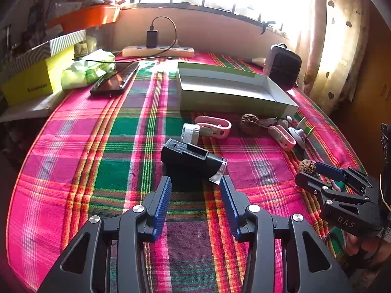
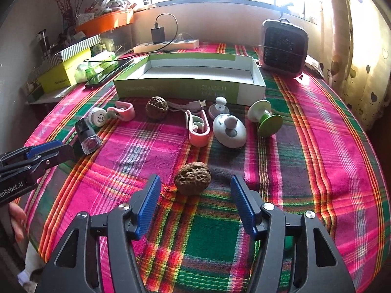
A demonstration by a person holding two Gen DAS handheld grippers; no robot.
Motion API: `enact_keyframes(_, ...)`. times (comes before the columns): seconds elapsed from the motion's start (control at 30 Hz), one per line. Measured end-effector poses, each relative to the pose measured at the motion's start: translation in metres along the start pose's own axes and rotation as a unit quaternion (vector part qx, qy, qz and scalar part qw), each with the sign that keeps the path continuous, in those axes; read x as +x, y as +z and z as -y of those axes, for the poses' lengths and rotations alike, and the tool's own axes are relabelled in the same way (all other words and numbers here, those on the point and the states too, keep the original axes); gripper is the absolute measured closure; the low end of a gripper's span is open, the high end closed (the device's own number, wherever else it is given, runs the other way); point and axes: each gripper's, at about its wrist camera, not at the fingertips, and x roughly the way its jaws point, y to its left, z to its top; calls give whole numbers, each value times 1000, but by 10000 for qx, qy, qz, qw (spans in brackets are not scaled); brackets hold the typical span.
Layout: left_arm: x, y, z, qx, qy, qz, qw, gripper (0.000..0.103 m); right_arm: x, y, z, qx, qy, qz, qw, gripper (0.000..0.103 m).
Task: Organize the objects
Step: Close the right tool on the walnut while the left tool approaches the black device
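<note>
The left gripper (image 1: pixel 195 183) has its blue fingers wide apart and holds nothing, with the black box (image 1: pixel 193 161) lying on the checked cloth (image 1: pixel 73 146) just past its tips. The right gripper (image 2: pixel 195 183) is wide apart too, and a bumpy brown nut (image 2: pixel 192 178) sits on the cloth between its tips, not touched by them. Farther back lie a second nut (image 2: pixel 157 107), pink clips (image 2: pixel 199 129), a grey knob toy (image 2: pixel 229 131) and a green spool (image 2: pixel 265 118), all in front of the open green tray (image 2: pixel 190 89).
</note>
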Motion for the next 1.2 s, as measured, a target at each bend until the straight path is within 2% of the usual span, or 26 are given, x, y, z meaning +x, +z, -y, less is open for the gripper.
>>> enact_keyframes(0.23, 9, 16, -14, -127, -58, 130, 9998, 63, 2, 3, 3, 21, 90, -25, 10000, 70)
enact_keyframes(0.4, 19, 26, -23, -252, -52, 82, 9996, 63, 1, 3, 5, 68, 123, -15, 9999, 70)
enact_keyframes(0.57, 24, 25, -25, -263, -230, 52, 9994, 63, 1, 2, 5, 100, 127, -19, 9999, 70)
enact_keyframes(0.9, 24, 21, -10, -150, -546, -86, 9984, 62, -2, 1, 8, 123, 148, -17, 9998, 70)
enact_keyframes(1.13, 23, 14, 13, 118, -809, -216, 9964, 62, -4, -1, 12, 173, 124, -12, 9998, 70)
enact_keyframes(1.2, 25, 14, 18, 134, -734, -287, 9968, 62, -5, -2, 12, 157, 124, -10, 9998, 70)
